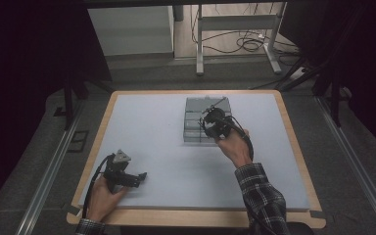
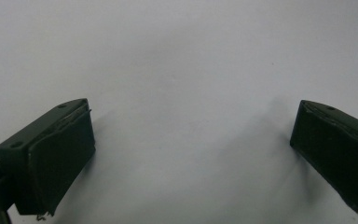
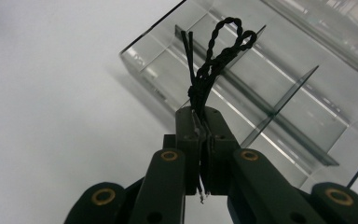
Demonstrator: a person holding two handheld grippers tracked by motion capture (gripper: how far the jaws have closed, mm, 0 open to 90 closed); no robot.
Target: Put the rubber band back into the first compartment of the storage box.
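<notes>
High view: my right gripper (image 1: 214, 119) hangs over the clear divided tray (image 1: 194, 128) at the table's (image 1: 166, 142) far middle; my left gripper (image 1: 139, 177) rests near the front edge. Left gripper view: jaws spread wide, empty, above bare table. Right gripper view: jaws clamped on a twisted black cord (image 3: 213, 60), probably a wire tie, its loop over the tray's compartments. I judge placement is in hand; next I lower into one compartment and release.

Dim overhead view, dark edges; close-ups soft.
</notes>
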